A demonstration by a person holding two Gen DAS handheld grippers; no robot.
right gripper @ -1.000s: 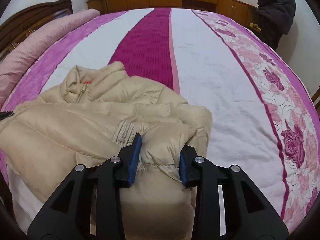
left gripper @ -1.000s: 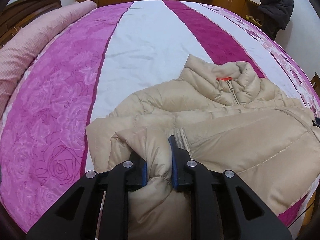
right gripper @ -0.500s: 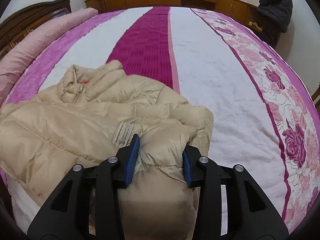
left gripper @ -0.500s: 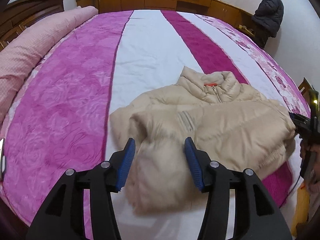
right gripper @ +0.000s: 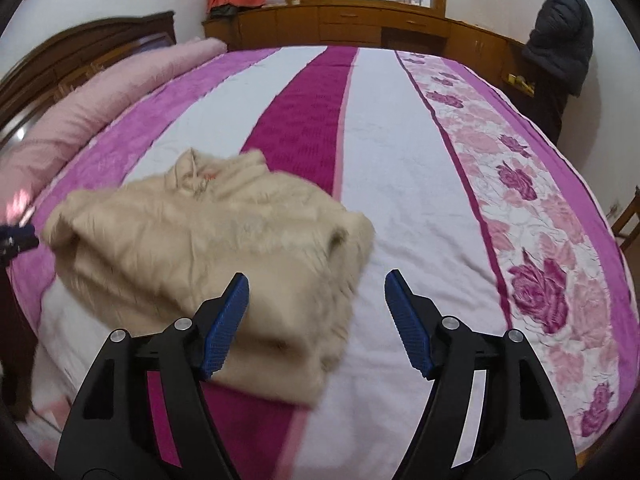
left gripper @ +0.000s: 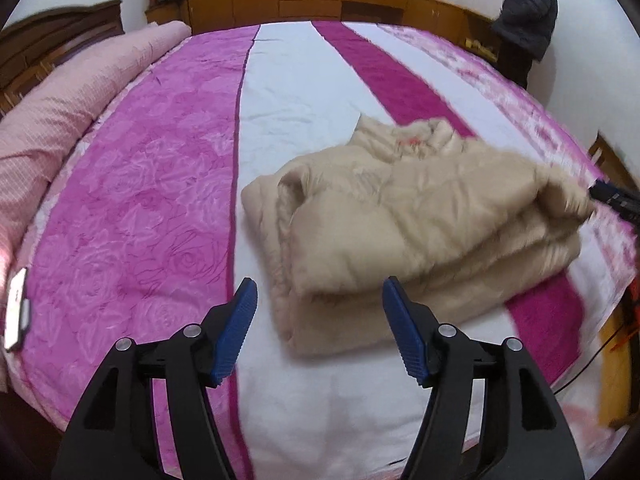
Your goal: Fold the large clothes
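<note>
A beige puffer jacket (left gripper: 420, 216) lies folded on the bed, collar at the far side with an orange tag. It also shows in the right wrist view (right gripper: 208, 248), left of centre. My left gripper (left gripper: 320, 324) is open and empty, drawn back above the bed just short of the jacket's near left edge. My right gripper (right gripper: 316, 320) is open and empty, above the jacket's near right corner. The right gripper's tip shows at the right edge of the left wrist view (left gripper: 616, 196).
The bed cover (left gripper: 140, 200) has pink, white and magenta stripes. A pink rolled quilt (left gripper: 52, 120) lies along the left. A phone (left gripper: 16, 308) lies at the bed's left edge. A person in a dark coat (right gripper: 560, 40) stands by wooden cabinets (right gripper: 352, 28) behind.
Both grippers let go of the jacket's folded edge, opened wide and pulled back toward me. The left released first, the right after. The jacket now lies folded on the bed.
</note>
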